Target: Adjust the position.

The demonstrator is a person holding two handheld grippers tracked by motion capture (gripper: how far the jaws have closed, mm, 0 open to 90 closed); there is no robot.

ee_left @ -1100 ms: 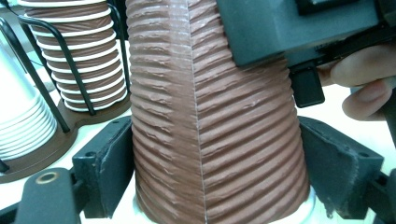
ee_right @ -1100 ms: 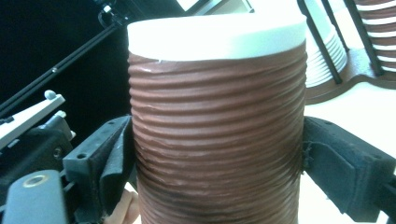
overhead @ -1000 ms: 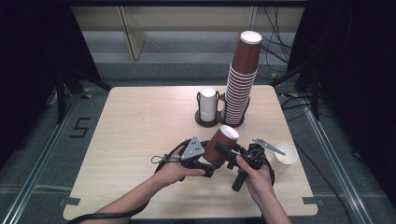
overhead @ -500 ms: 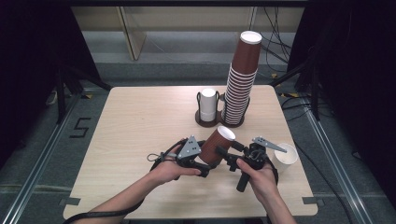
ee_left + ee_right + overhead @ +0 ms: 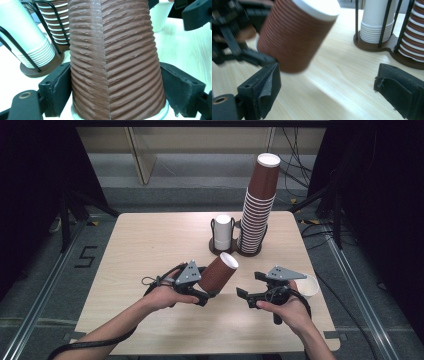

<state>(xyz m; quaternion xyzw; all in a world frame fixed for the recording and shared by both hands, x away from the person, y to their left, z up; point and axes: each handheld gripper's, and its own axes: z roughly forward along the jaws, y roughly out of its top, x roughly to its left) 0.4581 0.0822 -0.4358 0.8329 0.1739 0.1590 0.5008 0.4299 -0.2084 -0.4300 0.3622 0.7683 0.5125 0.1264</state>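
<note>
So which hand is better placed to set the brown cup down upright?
Left, probably. The left gripper already clamps the brown ripple cup near its base, tilted above the table. The right gripper is open, holding nothing.

A brown cup (image 5: 218, 274) with ribbed sides and a white inside is seen. The stack of cups (image 5: 256, 206) is brown with white rims, the shorter stack (image 5: 223, 232) white. The surface (image 5: 150, 245) is pale wood, the tools (image 5: 250, 297) black.
</note>
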